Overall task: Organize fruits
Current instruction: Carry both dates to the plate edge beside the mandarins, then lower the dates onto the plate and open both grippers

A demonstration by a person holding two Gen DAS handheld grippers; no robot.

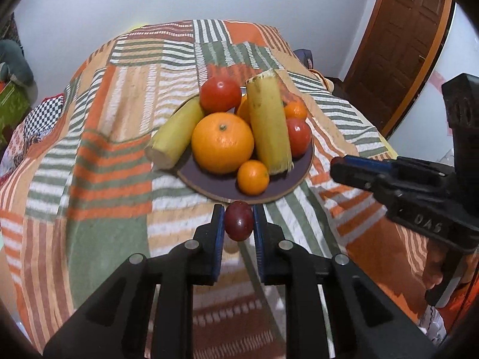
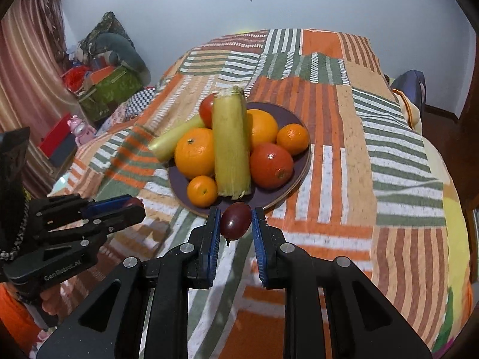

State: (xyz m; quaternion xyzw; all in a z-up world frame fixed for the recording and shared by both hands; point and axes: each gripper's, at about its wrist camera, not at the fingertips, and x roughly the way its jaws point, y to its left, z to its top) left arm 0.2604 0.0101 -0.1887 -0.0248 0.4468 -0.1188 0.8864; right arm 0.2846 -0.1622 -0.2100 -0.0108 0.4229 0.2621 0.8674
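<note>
A dark purple plate [image 1: 209,184] [image 2: 179,182] on a striped bedspread holds oranges [image 1: 222,142] [image 2: 194,152], small mandarins [image 1: 253,177] [image 2: 202,191], red tomatoes [image 1: 220,94] [image 2: 271,165] and two corn cobs [image 1: 268,122] [image 2: 231,143]. My left gripper [image 1: 239,220] is shut on a dark red plum [image 1: 238,220] just in front of the plate's near rim. My right gripper [image 2: 236,220] is shut on another dark red plum [image 2: 235,220], also just before the plate. Each gripper shows at the side of the other's view: the right one [image 1: 353,172], the left one [image 2: 131,206].
The striped orange, green and white bedspread [image 1: 104,155] [image 2: 359,149] covers the whole surface. A wooden door [image 1: 401,39] stands at the right. Boxes and clutter [image 2: 101,89] and a curtain [image 2: 27,68] lie left of the bed.
</note>
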